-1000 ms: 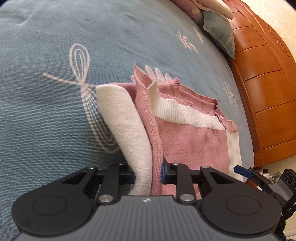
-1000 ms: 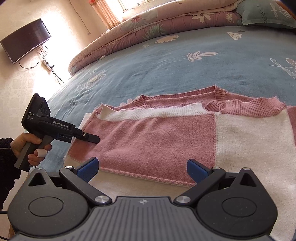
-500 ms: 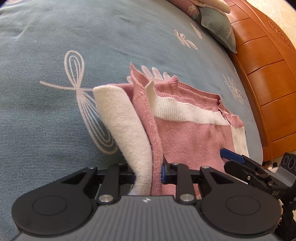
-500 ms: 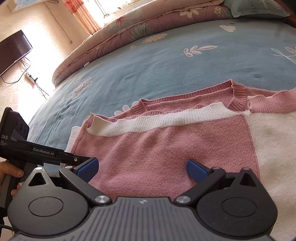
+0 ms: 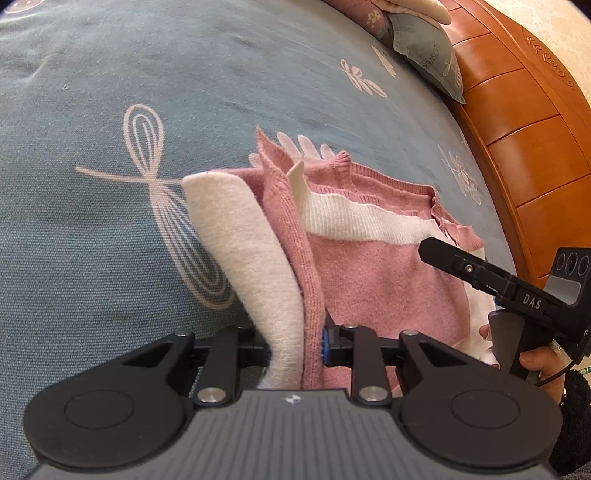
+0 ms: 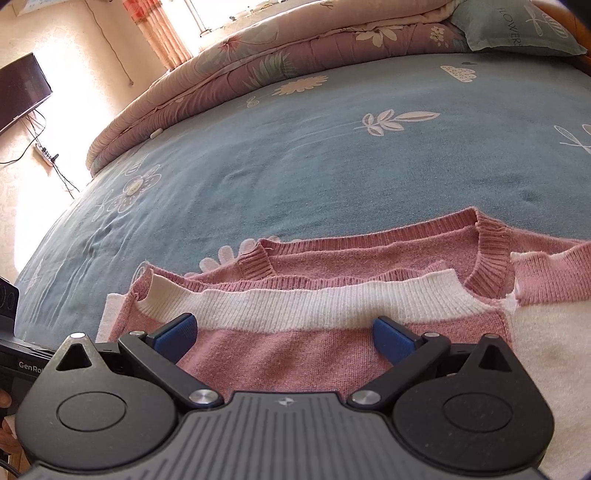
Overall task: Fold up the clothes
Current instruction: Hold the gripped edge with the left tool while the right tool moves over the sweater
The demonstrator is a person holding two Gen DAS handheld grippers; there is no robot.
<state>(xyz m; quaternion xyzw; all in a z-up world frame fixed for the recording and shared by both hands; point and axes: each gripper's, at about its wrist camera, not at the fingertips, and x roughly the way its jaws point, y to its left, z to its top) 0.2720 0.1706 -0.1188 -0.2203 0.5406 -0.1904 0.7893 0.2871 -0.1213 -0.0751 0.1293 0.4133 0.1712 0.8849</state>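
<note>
A pink and white knit sweater [image 5: 369,280] lies folded on the blue bedspread [image 5: 110,258]. My left gripper [image 5: 295,343] is shut on its near edge, pinching a white layer and a pink layer that rise between the pads. In the right wrist view my right gripper [image 6: 286,332] stands open just over the sweater [image 6: 332,258], its blue pads on either side of the pink panel below the white ribbed band. One of the right gripper's fingers [image 5: 443,258] reaches over the sweater from the right in the left wrist view. The left gripper's body [image 6: 14,354] shows at the left edge.
The bedspread [image 6: 332,147] carries white flower prints. A rolled quilt [image 6: 277,62] and a grey-green pillow [image 6: 517,29] lie along the far side. A wooden headboard [image 5: 517,129] borders the bed. A person's hand [image 5: 535,362] holds the right gripper. A dark screen [image 6: 18,92] hangs on the wall.
My right gripper has moved forward across the sweater, up to the white ribbed band, and come further into the left wrist view. The left gripper has kept still with its grip.
</note>
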